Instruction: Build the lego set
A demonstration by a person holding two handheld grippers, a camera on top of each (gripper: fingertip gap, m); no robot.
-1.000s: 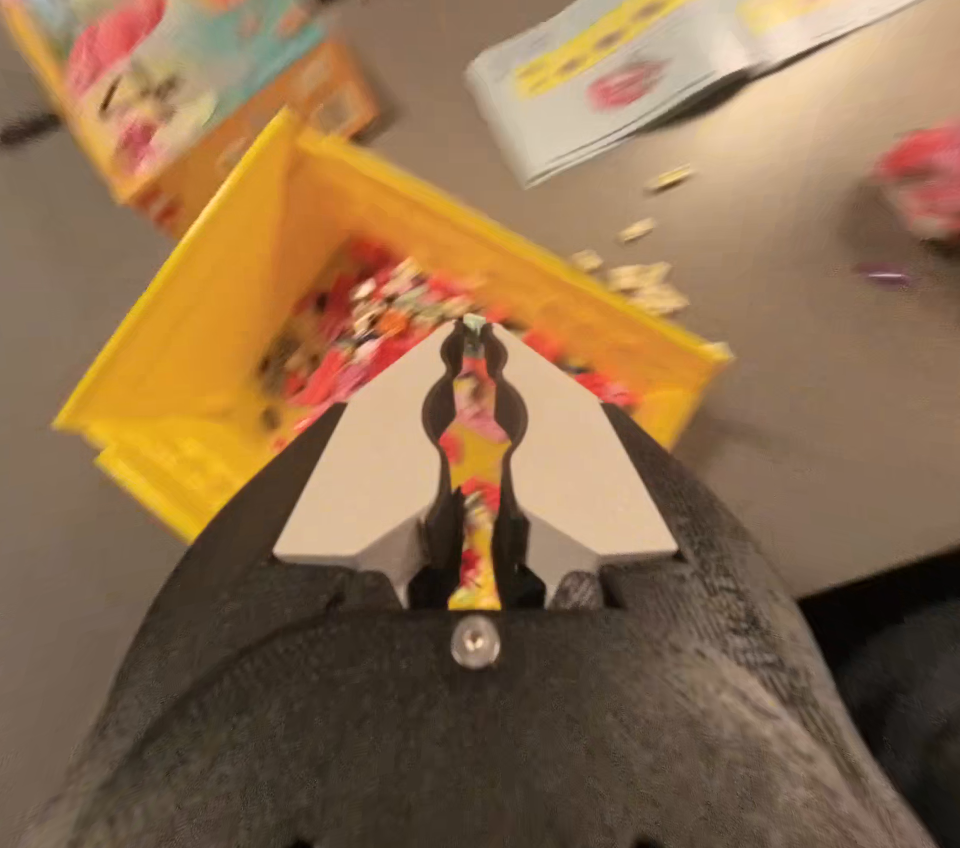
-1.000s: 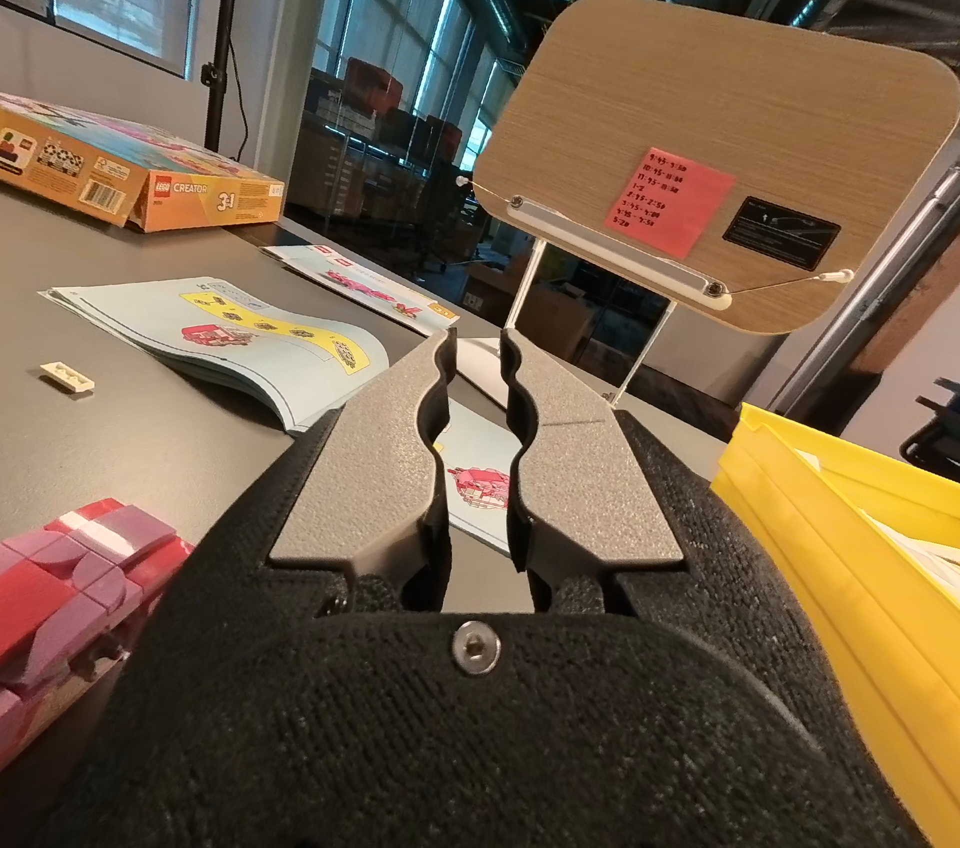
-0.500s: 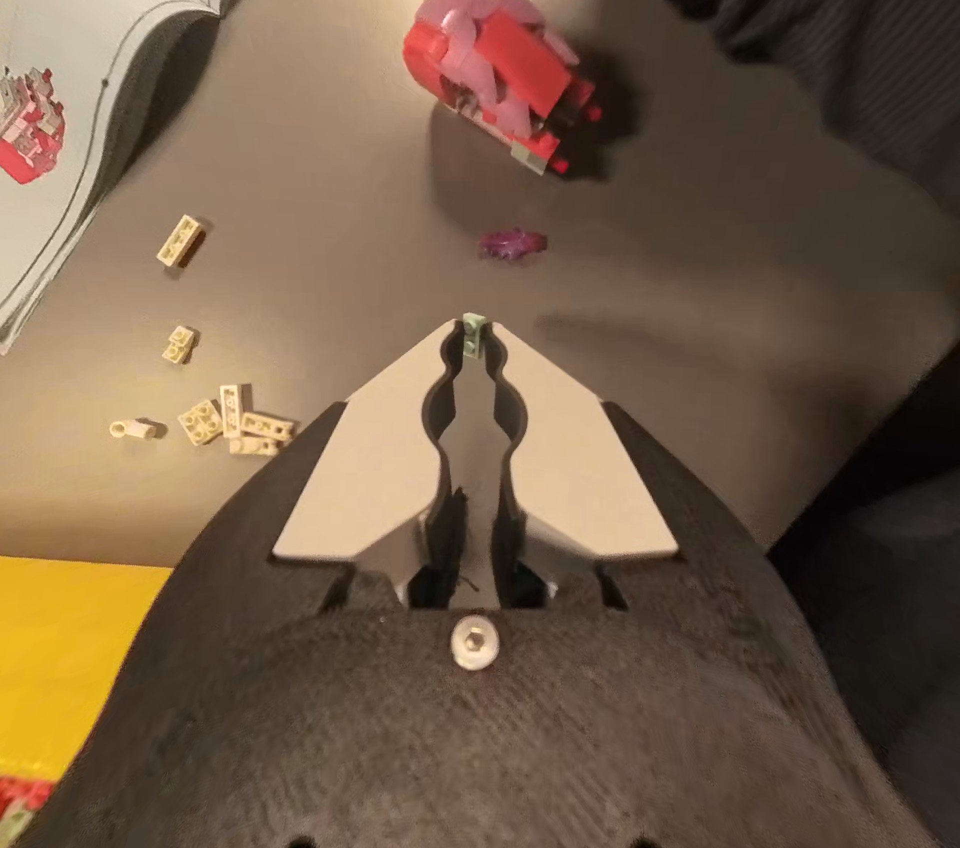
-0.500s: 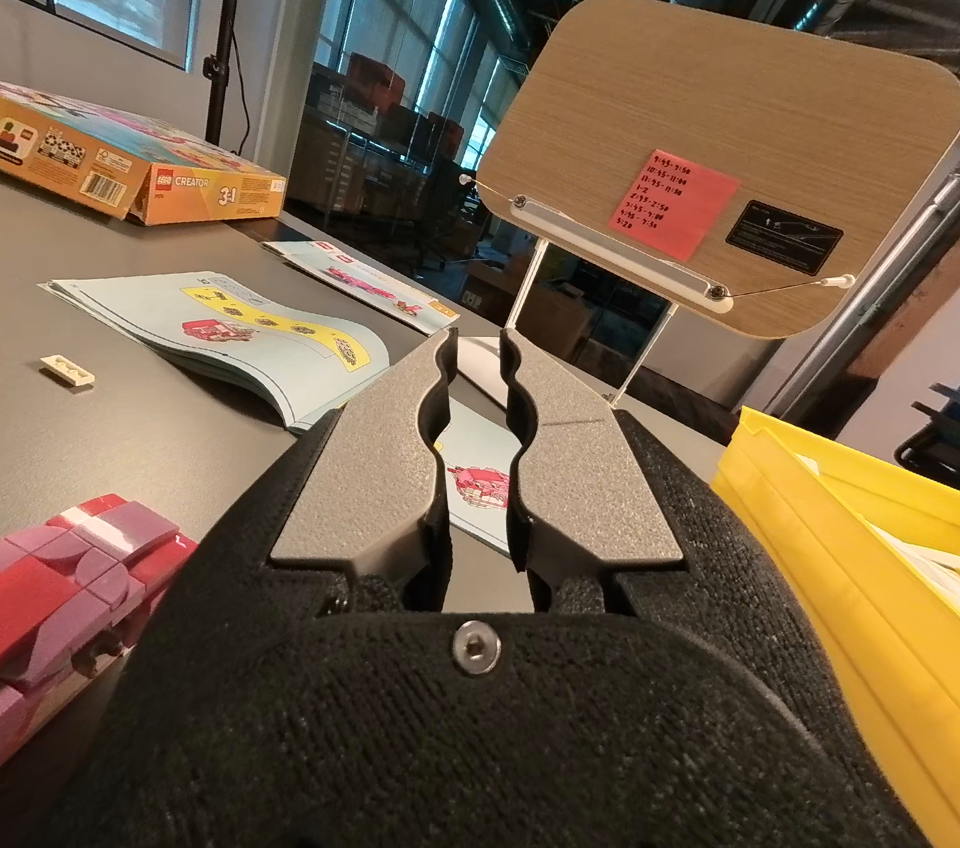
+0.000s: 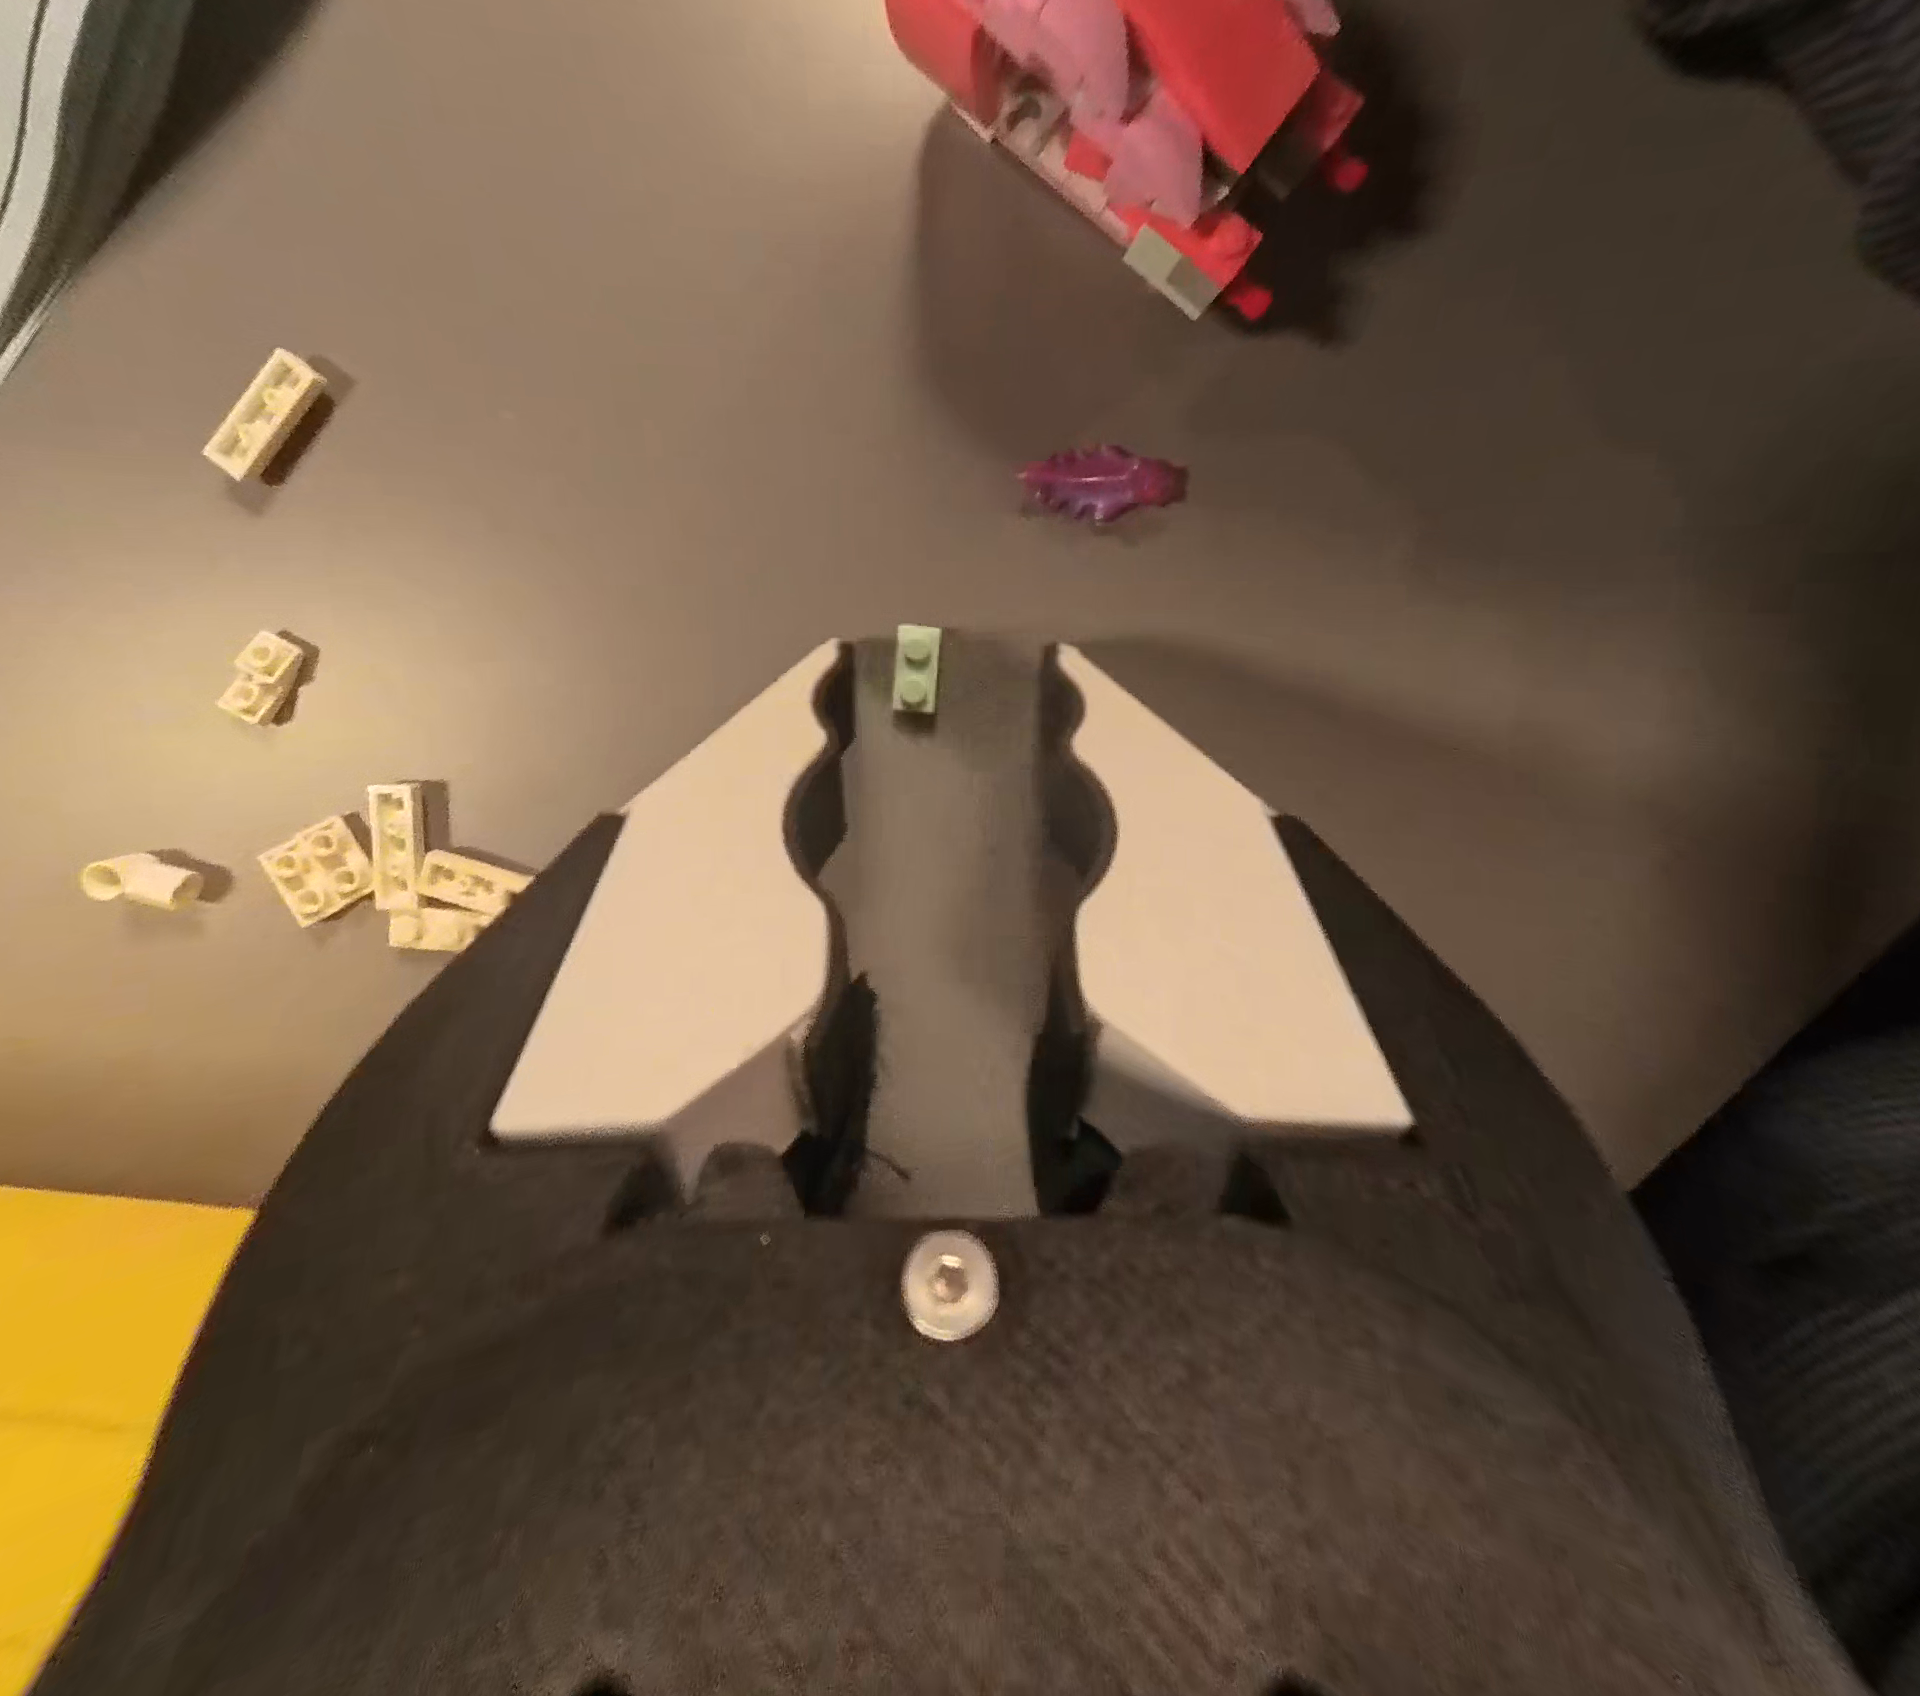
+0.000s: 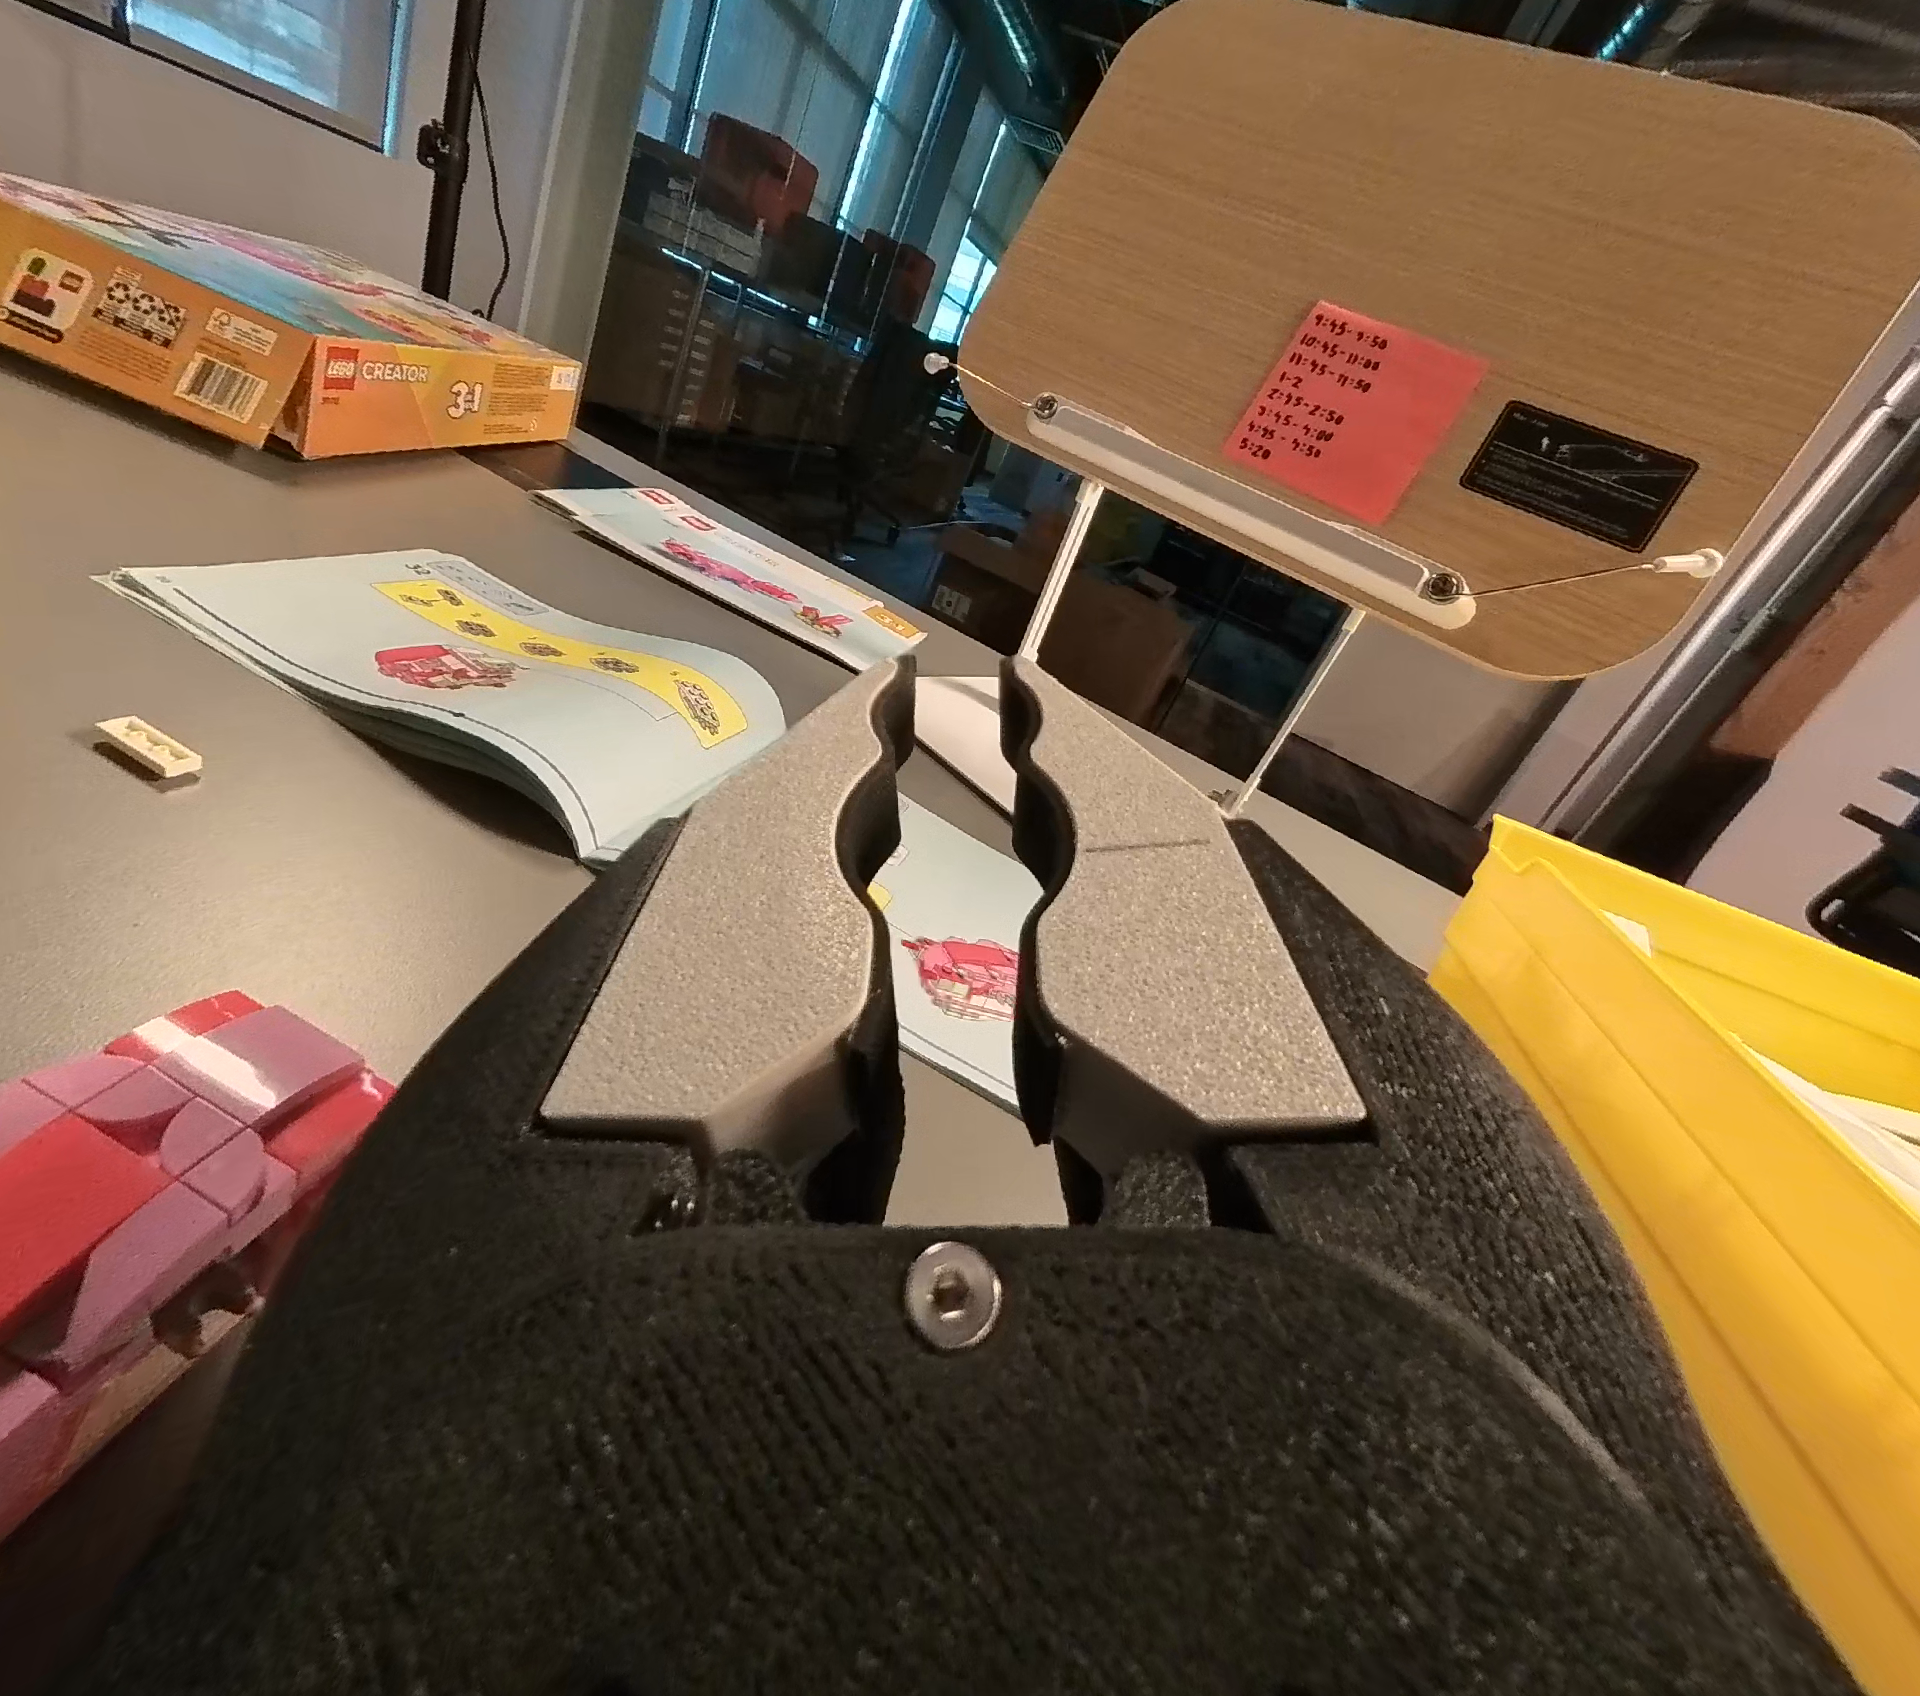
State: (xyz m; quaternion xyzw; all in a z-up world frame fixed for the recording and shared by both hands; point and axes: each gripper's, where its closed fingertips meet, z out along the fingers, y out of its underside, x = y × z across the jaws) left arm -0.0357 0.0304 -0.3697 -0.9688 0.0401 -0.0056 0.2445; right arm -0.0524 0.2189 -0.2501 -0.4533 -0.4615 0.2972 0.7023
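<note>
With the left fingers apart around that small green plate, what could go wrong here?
The green plate lies free between the open left gripper, nearer one finger; a lopsided close could flick it away. The purple leaf and cream pieces sit loose nearby and could be scattered by a sweep.

Pale green two-stud plate [image 5: 916,670] on the dull grey-brown counter [image 5: 623,296]. Red and lilac-pink brick model [image 5: 1122,36], one grey corner block. Purple leaf piece [image 5: 1101,483]. Cream loose plates [image 5: 384,867]. Yellow bin [image 6: 1683,1127]. Light-blue booklet [image 6: 447,659] with yellow band. Orange box [image 6: 281,358]. Pale wood-grain board [image 6: 1455,296] bearing pink-red note [image 6: 1351,410].
</note>
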